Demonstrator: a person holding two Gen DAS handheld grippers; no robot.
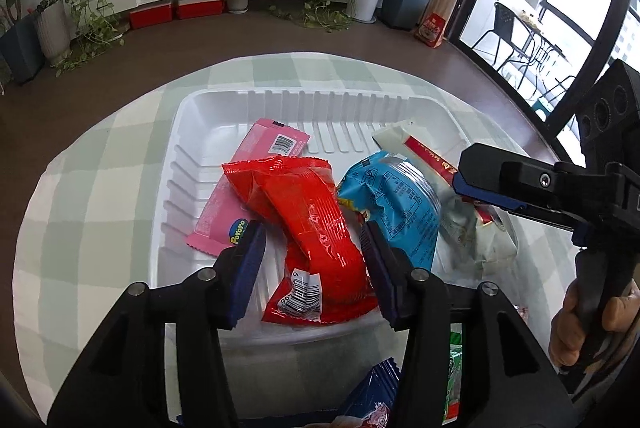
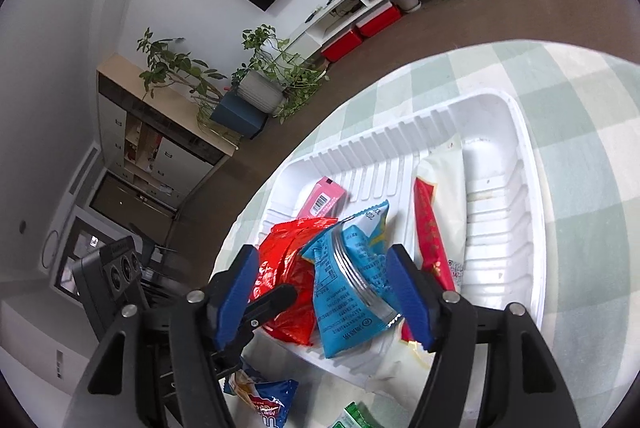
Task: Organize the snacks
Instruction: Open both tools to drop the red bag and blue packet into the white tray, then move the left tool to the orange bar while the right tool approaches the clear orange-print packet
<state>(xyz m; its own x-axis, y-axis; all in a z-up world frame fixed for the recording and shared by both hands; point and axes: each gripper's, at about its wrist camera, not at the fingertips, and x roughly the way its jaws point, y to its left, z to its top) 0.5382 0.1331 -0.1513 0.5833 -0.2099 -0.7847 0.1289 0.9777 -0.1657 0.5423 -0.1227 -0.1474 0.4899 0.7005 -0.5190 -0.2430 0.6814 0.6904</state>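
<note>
Snacks lie in white tray [image 1: 192, 132], frame centre: red pack [image 1: 316, 228] between parted left gripper [image 1: 314, 256] pads, untouched; blue pack [image 2: 352, 280] between wide right gripper [image 2: 324, 296] pads, ungripped.

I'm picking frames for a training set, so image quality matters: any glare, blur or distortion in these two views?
Left wrist view: strong fisheye bending, blown-out windows at right, glare streaks on the red packet, white-and-red packet smeared under the right gripper. Right wrist view: tilted, dark corners, shine on the blue packet; the white tray is sharp.

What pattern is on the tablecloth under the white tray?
Pale green and white checks, clearest in the left wrist view.
</note>
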